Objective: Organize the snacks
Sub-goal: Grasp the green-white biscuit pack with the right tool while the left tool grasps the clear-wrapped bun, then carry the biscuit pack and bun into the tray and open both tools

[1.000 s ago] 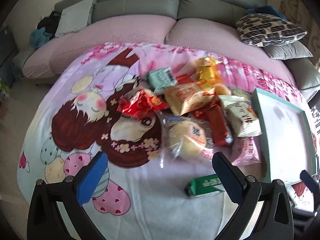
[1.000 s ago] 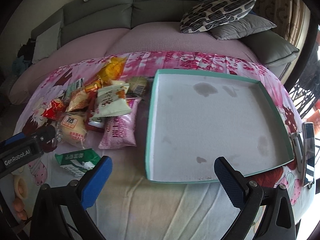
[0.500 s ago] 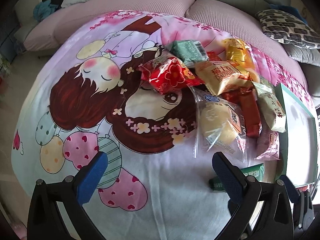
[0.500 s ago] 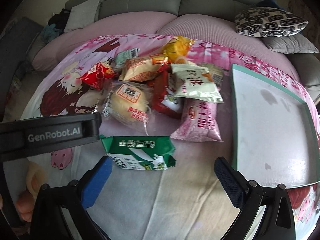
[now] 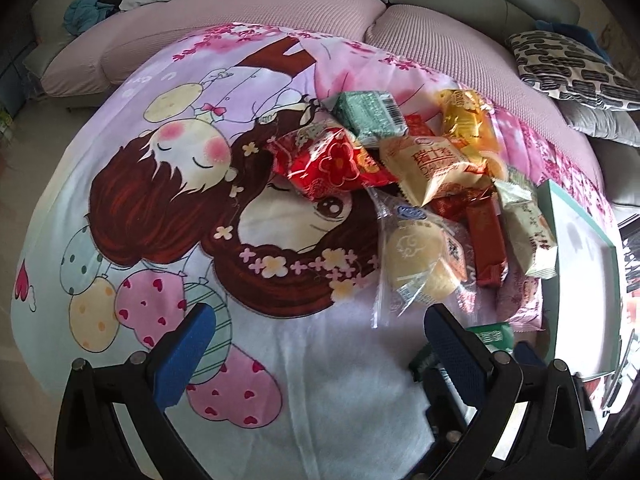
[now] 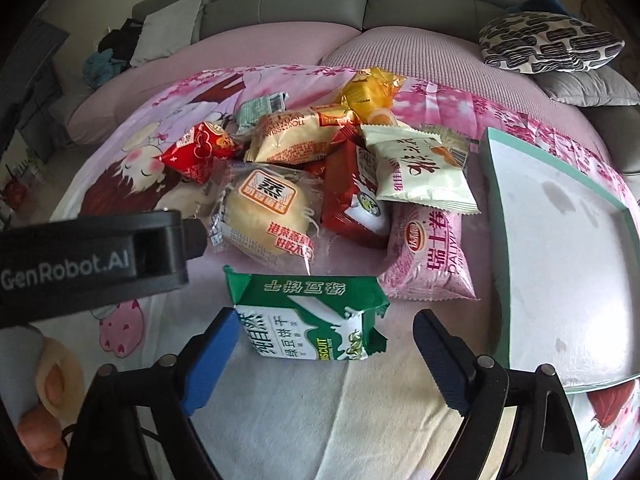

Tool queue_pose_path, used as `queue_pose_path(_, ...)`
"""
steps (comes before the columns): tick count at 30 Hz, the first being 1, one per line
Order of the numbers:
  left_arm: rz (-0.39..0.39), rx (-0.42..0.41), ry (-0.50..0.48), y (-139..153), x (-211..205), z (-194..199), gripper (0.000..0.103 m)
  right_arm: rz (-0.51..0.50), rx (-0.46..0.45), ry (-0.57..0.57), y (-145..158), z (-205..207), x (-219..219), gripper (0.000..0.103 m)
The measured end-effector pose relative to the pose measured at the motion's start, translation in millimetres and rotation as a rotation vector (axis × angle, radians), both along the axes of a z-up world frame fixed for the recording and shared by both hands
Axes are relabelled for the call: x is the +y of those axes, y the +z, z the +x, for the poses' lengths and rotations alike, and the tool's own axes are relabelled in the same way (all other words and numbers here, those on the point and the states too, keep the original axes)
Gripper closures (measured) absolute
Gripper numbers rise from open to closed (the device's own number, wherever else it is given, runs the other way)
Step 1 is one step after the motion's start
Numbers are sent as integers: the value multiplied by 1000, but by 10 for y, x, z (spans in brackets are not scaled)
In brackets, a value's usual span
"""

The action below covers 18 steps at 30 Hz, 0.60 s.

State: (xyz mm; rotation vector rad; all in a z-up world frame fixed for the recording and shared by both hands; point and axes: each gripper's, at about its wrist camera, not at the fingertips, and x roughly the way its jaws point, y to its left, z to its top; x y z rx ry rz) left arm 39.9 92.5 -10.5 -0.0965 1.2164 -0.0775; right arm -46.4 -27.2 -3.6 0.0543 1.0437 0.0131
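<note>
We note green-white biscuit packet [image 6: 310,318], glossy crinkled foil, serrated ends, at lower centre between spread pads of right gripper [image 6: 322,356], ungrasped. Left gripper [image 5: 320,346] likewise released over cartoon-print cloth [image 5: 160,200]. Teal-rimmed tray [image 6: 494,216] at right.

Both wrist cams close, fwd, sharing snack pile [image 5: 432,184]
</note>
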Motion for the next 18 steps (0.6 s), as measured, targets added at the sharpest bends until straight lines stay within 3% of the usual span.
queue_pose_path(3,-19,-1,-3,5,-30,31,0,30,4,1,-30,40,7,14)
queue_pose_path(7,-31,-4,-7,10,-73,65,0,77,-1,-10,-46,68,-27,27)
queue_pose_path(18,-106,-7,-50,8,-286,231,0,118,-1,-103,-26,30,-251,30)
